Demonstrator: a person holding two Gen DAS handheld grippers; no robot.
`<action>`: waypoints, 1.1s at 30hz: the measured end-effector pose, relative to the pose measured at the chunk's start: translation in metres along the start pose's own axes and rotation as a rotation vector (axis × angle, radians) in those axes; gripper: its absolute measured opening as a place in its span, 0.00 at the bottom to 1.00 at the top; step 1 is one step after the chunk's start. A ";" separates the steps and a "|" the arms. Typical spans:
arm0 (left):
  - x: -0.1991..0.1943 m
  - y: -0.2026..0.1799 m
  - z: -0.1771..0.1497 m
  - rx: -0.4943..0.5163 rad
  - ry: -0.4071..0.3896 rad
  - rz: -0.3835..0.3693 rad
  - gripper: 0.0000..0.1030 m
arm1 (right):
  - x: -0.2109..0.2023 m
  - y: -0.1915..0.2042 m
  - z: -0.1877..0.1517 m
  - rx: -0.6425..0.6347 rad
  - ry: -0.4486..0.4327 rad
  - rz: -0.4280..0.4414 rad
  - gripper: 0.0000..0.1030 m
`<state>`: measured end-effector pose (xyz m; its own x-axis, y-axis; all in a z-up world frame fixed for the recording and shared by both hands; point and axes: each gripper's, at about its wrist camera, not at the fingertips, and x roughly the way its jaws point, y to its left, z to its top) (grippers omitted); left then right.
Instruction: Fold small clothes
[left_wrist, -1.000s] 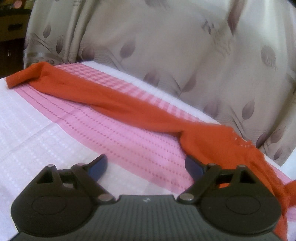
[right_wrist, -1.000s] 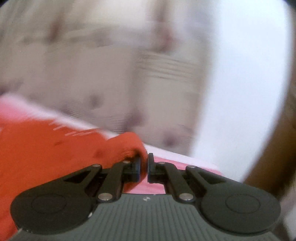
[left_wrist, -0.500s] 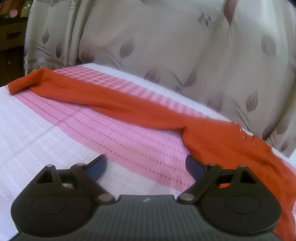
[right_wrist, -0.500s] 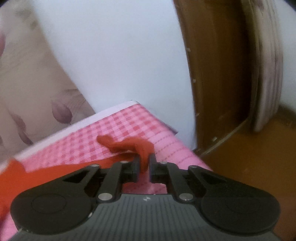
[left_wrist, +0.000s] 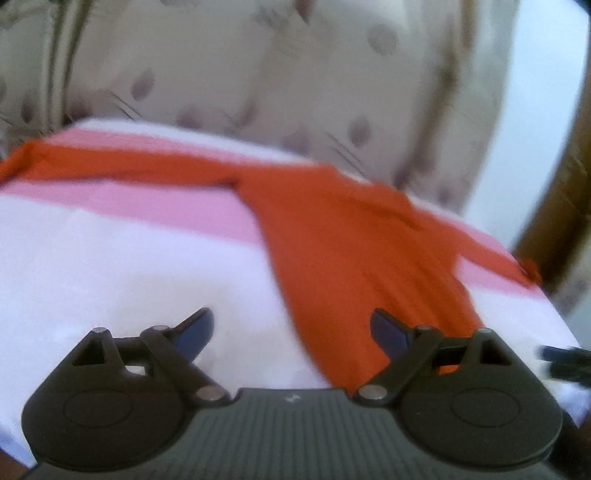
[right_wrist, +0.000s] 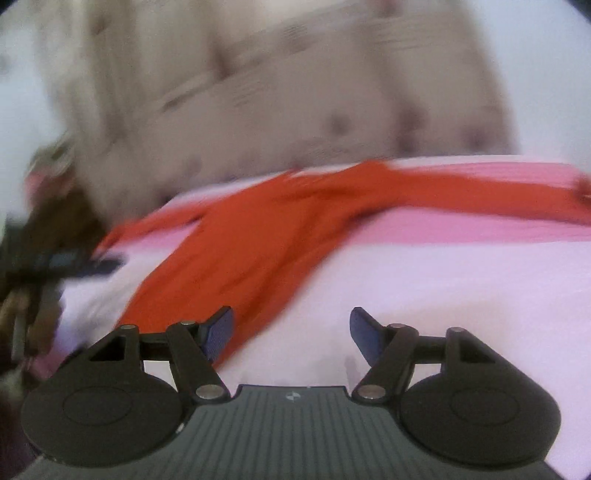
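Here, an orange-red soft knit garment w/ long sleeves (left_wrist: 354, 251) is seen spread flat on a white and pink cloth-covered surface (left_wrist: 122, 266). The body of the garment is laid as a broad wedge, widening toward the near edge; one sleeve is stretched as a long narrow strip to the left along the pink band, and the other sleeve is run out to the right, ending in a small bunched cuff near the surface's corner. Both views are motion-blurred, so weave detail can't be made out.

The left gripper (left_wrist: 291, 332), black matte plastic w/ ribbed grey housing and rounded pivot discs, is held w/ jaws wide apart; nothing is gripped. Its blue pads (left_wrist: 195, 332) are seen bare, the right-side pad just over the garment's lower edge, the left-side pad over white cloth.

The right gripper (right_wrist: 291, 332) is likewise spread open and empty. In the right wrist view the same garment (right_wrist: 258, 240) is seen from the opposite side, its hem reaching down beside the left-side blue pad (right_wrist: 221, 332); whether it's touched can't be told.

A beige draped curtain w/ dark leaf motifs (left_wrist: 280, 74) is hung behind the surface. A brown wooden frame (left_wrist: 554, 192) is seen at far right, beside a pale wall.
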<state>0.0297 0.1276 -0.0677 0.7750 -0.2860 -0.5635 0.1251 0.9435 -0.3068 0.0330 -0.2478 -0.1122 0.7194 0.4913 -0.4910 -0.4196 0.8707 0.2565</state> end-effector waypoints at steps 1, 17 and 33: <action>-0.005 -0.003 -0.006 -0.007 0.018 -0.036 0.90 | 0.006 0.013 -0.005 -0.009 0.013 0.001 0.67; 0.030 -0.023 -0.030 -0.114 0.117 -0.103 0.06 | 0.005 0.060 0.000 -0.095 -0.090 -0.234 0.14; -0.025 -0.002 -0.028 -0.088 0.109 0.026 0.05 | -0.091 0.010 -0.024 0.118 -0.058 -0.162 0.04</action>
<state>-0.0069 0.1286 -0.0746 0.7050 -0.2826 -0.6504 0.0476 0.9339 -0.3543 -0.0496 -0.2841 -0.0849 0.8044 0.3424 -0.4855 -0.2306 0.9331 0.2760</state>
